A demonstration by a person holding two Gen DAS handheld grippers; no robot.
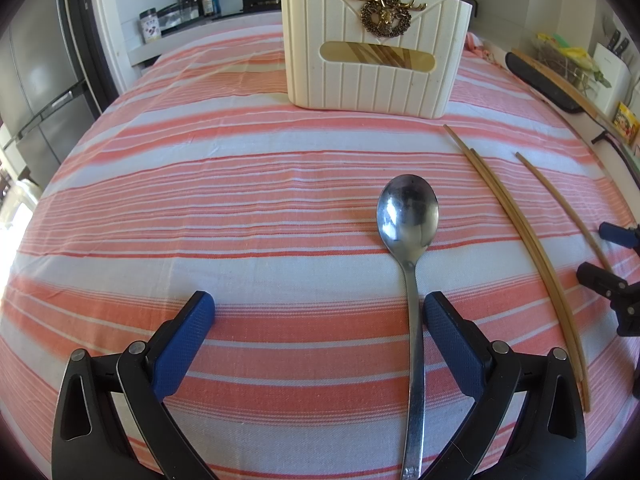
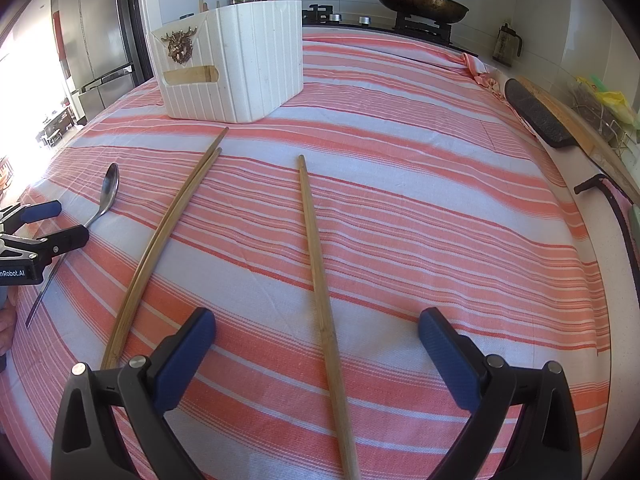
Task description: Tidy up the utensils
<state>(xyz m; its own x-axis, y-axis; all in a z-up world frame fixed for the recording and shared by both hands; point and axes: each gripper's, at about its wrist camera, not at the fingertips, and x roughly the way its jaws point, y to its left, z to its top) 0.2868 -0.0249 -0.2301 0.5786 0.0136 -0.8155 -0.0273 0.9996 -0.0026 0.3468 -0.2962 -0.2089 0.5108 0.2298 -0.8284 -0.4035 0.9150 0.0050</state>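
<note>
A steel spoon (image 1: pixel 408 216) lies on the striped cloth, its handle running between the fingers of my open left gripper (image 1: pixel 318 312), close to the right finger. It shows in the right wrist view (image 2: pixel 109 190) too. A pair of wooden chopsticks (image 1: pixel 516 216) lies right of it, also seen in the right wrist view (image 2: pixel 160 236). A single chopstick (image 2: pixel 320 280) lies between the fingers of my open right gripper (image 2: pixel 316 328). A cream utensil holder (image 1: pixel 374 48) with a brass deer emblem stands at the back and holds chopsticks; it shows in the right wrist view (image 2: pixel 232 64).
The table has a pink and white striped cloth (image 2: pixel 440 200). A dark board (image 2: pixel 536 116) and a wooden board lie along the right edge. A pan (image 2: pixel 420 2) sits on the stove behind. Bottles and jars (image 1: pixel 192 0) stand on the back left counter. A fridge (image 1: pixel 36 72) is at left.
</note>
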